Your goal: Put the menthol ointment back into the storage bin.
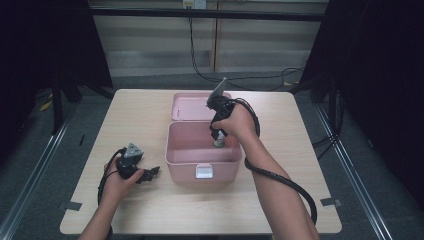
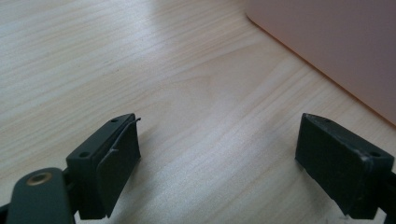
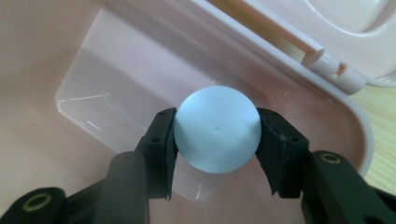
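two black jaws of the right gripper press on a pale blue ball, one pad on each side of it at about its widest part, so the ball sits squarely between them and is clamped. in the right gripper view the ball bulges out past the pad tips toward the camera's far side, and its round face with a tiny dimple near the middle hides most of the gap between the jaws. below and behind the ball lies the pale inside of the pink box, with its glossy floor and rounded wall; whether the ball touches that floor cannot be told. the hinged lid stands open at the upper right of that view, with a strip of wooden table beyond it.

in the high view the right gripper points down into the open pink box near its right rear part, held by the right hand, and the lid lies back behind the box on the table.

the left gripper rests low by the table just left of the box, held in the left hand. in the left gripper view its jaws stand wide apart with nothing between them, only bare wood, and the box wall is near, at the upper right.
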A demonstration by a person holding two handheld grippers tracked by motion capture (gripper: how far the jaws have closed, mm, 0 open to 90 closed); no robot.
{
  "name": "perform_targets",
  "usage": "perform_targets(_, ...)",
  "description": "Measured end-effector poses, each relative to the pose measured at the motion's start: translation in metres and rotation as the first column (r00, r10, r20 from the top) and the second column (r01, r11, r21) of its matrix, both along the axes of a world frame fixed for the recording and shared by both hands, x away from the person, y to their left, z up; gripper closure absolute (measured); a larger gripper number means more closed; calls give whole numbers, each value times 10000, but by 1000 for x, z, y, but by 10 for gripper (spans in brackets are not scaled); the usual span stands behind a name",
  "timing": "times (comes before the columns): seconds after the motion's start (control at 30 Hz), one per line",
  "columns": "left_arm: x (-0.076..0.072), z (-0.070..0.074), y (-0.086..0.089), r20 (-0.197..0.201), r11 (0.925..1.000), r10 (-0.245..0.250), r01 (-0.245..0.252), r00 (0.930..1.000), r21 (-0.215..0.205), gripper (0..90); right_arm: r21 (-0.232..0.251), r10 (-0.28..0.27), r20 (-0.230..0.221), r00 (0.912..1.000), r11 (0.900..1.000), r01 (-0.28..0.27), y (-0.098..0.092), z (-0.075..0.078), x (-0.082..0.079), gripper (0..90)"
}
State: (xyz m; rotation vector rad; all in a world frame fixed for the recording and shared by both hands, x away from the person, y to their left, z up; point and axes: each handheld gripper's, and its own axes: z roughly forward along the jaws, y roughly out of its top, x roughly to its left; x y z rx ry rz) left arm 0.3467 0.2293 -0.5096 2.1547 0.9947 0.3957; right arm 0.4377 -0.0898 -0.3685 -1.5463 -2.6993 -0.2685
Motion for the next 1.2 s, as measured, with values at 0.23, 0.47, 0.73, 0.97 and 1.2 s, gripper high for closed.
perform_targets(0.23, 0, 0, 0, 0, 10000, -18, 18, 10000, -3, 130, 73, -205, 153, 9997, 9998, 204, 2, -2, 2, 507)
perform_targets(0.47, 0, 0, 0, -3, 10000, -17, 17, 10000, -12, 130, 107, -418, 47, 9991, 9991, 418, 4, -9, 4, 507)
perform_targets(0.73, 0, 0, 0, 6, 10000, -29, 29, 10000, -4, 130, 37, -736, -7, 9973, 9973, 736, 7, -16, 7, 507)
perform_targets(0.97, 0, 0, 0, 6, 10000, -29, 29, 10000, -1, 130, -47, -848, -52, 9964, 9964, 847, 9, -21, 9, 507)
perform_targets(1.2, 0, 0, 0, 3, 10000, -33, 33, 10000, -3, 130, -176, -913, -99, 9958, 9957, 911, 12, -26, 11, 507)
